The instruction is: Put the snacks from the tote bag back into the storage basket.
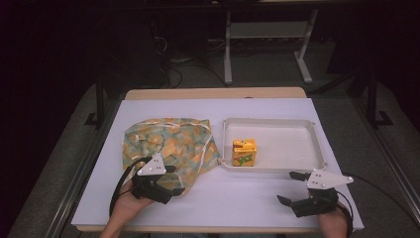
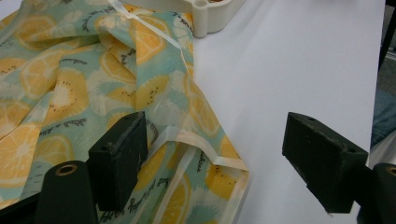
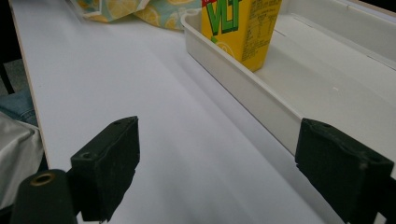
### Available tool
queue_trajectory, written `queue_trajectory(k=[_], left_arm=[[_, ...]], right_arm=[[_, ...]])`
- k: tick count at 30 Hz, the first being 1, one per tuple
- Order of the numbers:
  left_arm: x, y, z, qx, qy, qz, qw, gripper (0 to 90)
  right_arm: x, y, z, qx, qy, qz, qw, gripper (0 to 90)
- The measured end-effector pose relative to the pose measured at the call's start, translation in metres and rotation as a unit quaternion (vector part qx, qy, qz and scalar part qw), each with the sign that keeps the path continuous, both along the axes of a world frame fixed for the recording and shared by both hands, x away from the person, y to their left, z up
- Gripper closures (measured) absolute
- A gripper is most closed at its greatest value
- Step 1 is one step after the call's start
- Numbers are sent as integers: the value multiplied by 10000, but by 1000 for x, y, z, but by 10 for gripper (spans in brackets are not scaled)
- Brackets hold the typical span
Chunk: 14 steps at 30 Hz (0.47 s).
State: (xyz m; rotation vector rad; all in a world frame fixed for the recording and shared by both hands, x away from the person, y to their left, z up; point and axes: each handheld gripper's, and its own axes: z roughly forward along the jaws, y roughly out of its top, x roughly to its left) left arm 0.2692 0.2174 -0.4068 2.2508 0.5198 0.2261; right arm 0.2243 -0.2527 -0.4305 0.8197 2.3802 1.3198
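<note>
A: What is in hand here?

B: The left gripper (image 1: 163, 186) sits at the near edge of the crumpled fruit-print cloth bag with cream ribbon trim (image 1: 168, 144), which lies on the white-covered bench (image 1: 247, 198) just left of the shallow white plastic tray (image 1: 317, 130). In the left gripper view its 2 jaws stand wide apart, 1 resting against the cloth bag (image 2: 93, 84) and the other out over bare bench, with the ribbon-trimmed hem (image 2: 201, 149) between them. Nothing is gripped.

A: And the right gripper?

B: The right gripper (image 1: 292, 191) hovers near the front of the tray, jaws open and empty. The yellow drink carton with green lettering (image 1: 244, 151) stands upright inside the tray, close to its front-left corner; the right gripper view shows the carton (image 3: 243, 28) just behind the tray wall (image 3: 243, 88).

A: So which step is this?

B: I judge it the approach to the bag's mouth, before any grasp. The next move likely calls for the left jaws to close on the hem and lift it open, while the right gripper reaches over the wall for the carton.
</note>
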Motion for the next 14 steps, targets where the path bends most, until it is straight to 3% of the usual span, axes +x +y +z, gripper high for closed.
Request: queue_trajectory(k=[8,11,14], left_arm=[[-5,1,-3,84,-252,-63,9996,222],[-6,3,-3,-18,-252,-35,9997,215],[-5,3,-4,8,-286,-29,9996,214]], right_arm=[[1,2,0,-87,0,92,9999,134],[2,4,-1,-142,-2,154,9998,135],[4,5,-1,-202,-14,212,9996,134]])
